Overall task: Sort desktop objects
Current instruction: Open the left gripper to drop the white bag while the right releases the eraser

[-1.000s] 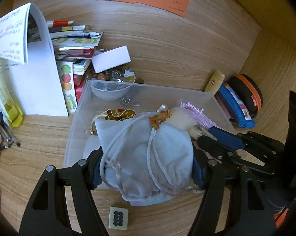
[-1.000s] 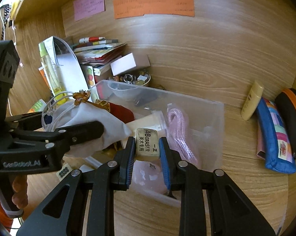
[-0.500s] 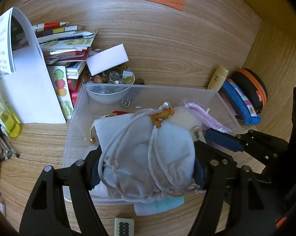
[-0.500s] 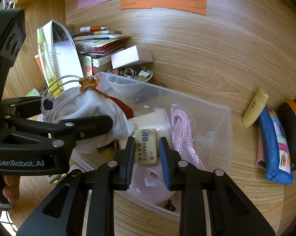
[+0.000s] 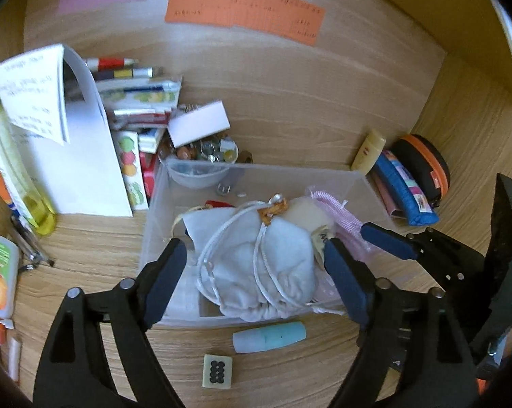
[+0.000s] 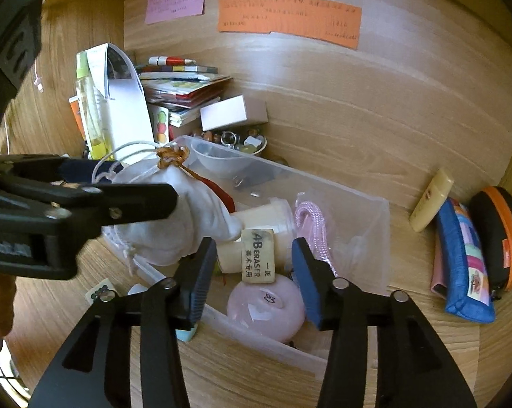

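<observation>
A clear plastic bin (image 5: 256, 176) (image 6: 357, 204) stands on the wooden desk. A white drawstring pouch (image 5: 259, 258) (image 6: 184, 204) lies in it on other items. My left gripper (image 5: 256, 268) is open, its pads apart on either side of the pouch. My right gripper (image 6: 254, 265) is open above the bin. A beige 4B eraser (image 6: 258, 255) lies between its pads, free of both, on a cream jar (image 6: 266, 217). A pink cord (image 6: 310, 224) and a pink round case (image 6: 266, 306) lie in the bin too.
A stack of books and pens (image 5: 137, 102) and a bowl of small trinkets (image 5: 201, 149) stand behind the bin. A blue pouch (image 6: 459, 258), an orange-rimmed case (image 6: 500, 238) and a cream tube (image 6: 429, 200) lie right. A teal tube (image 5: 269, 336) and a domino tile (image 5: 216, 370) lie in front.
Both grippers opened. The left let go of the pouch, which now rests in the bin. The right released the eraser onto the items in the bin.
</observation>
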A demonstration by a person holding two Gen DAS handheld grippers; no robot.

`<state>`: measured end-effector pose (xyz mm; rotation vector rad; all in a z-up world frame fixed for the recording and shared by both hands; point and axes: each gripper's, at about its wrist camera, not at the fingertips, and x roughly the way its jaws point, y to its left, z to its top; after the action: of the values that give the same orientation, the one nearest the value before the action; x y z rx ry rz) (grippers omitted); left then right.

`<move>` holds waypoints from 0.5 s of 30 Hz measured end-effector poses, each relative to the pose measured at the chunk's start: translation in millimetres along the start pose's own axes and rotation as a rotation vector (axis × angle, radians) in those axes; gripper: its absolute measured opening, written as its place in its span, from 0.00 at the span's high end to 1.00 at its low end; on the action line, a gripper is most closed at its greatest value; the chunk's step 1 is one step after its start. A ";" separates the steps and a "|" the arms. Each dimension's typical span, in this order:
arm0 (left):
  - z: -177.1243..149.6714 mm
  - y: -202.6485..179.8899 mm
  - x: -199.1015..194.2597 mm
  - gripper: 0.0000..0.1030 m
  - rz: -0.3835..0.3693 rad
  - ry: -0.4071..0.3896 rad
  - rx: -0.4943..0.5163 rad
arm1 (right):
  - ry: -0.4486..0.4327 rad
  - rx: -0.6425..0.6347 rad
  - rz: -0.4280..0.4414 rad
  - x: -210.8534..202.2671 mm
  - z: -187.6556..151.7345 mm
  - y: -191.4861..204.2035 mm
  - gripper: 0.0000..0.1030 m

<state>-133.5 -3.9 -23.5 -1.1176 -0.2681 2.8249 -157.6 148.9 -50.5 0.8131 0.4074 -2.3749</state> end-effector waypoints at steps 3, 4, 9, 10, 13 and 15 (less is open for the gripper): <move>-0.3 -2.9 -7.8 0.17 0.005 -0.016 0.010 | -0.010 0.001 -0.010 -4.5 -1.1 0.6 0.53; -0.8 -3.3 -9.7 0.16 0.006 -0.018 0.011 | -0.011 0.002 -0.011 -5.7 -1.4 0.3 0.53; -5.0 -7.1 -18.1 0.16 0.016 -0.030 0.022 | -0.019 0.018 -0.011 -13.3 -4.4 -2.2 0.53; -5.9 -8.3 -19.9 0.16 0.016 -0.032 0.023 | -0.020 0.020 -0.011 -14.6 -5.0 -2.8 0.53; -8.1 -9.9 -24.9 0.15 0.016 -0.037 0.027 | -0.025 0.027 -0.012 -19.8 -6.7 -4.3 0.52; -10.0 -11.7 -29.7 0.13 0.023 -0.045 0.031 | -0.029 0.030 -0.014 -23.2 -7.6 -5.3 0.46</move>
<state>-104.8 4.4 -8.5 -1.0587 -0.2163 2.8669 -142.6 166.5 -41.0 0.7902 0.3680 -2.4086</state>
